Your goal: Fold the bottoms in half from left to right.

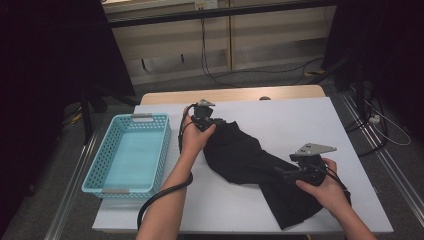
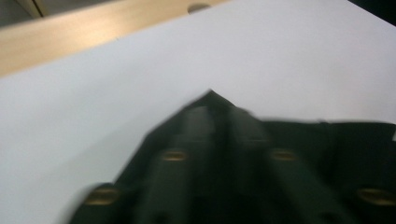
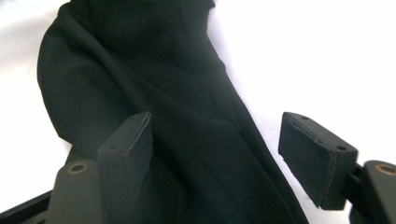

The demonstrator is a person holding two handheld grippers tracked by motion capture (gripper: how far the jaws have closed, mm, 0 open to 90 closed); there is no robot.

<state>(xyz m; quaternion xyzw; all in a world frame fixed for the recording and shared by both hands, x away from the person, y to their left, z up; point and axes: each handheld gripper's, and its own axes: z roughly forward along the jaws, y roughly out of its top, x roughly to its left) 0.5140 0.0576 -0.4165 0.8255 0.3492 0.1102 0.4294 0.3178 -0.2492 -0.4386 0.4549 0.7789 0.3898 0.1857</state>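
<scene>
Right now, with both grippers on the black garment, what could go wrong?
1. In its own view the right gripper has its jaws wide apart over the black garment; if it lifts now, the cloth would probably stay on the table.
2. The left gripper sits at the garment's far tip, its view blurred, so the grip there is uncertain and may slip.
3. The garment's near end lies close to the white table's edge and could slide off.

A: Entry, left hand-held gripper (image 1: 212, 121)?
B: Left forearm extended forward up the high view, hand wrapped over the body. Own view blurred; jaws close together, a narrow gap between.

A: Entry, right hand-held gripper (image 1: 281, 172)?
B: Right hand low at right, jaws pointing leftward, spread wide, pads apart.
</scene>
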